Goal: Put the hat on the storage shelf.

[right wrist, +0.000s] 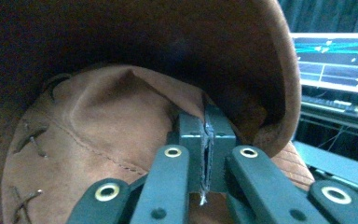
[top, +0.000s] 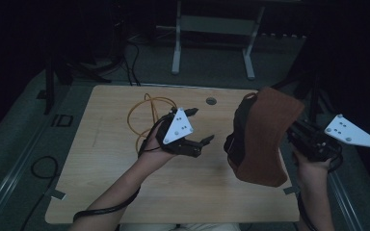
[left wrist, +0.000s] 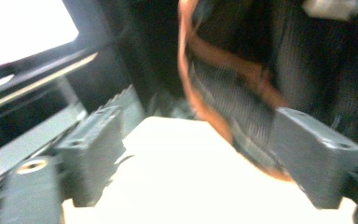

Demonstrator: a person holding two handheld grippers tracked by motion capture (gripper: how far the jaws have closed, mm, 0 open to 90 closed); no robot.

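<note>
A brown suede hat (top: pixel 265 134) hangs in the air over the table's right side, its dark inside turned to the left. My right gripper (top: pixel 296 132) comes in from the right and is shut on it. In the right gripper view the two jaws (right wrist: pixel 206 135) pinch a fold of the hat (right wrist: pixel 102 116), which has cross stitches on its crown. My left gripper (top: pixel 203 125) hovers over the table's middle, open and pointing right toward the hat with nothing between its fingers. The blurred left gripper view has its jaws (left wrist: pixel 200 158) wide apart and the hat (left wrist: pixel 233 93) ahead.
A wooden table (top: pixel 115 183) carries a looped orange cable (top: pixel 142 108) behind my left hand and a round cable hole (top: pixel 211 101). A metal stand (top: pixel 212 43) is on the floor beyond. A lit monitor (right wrist: pixel 335 60) is off to the right.
</note>
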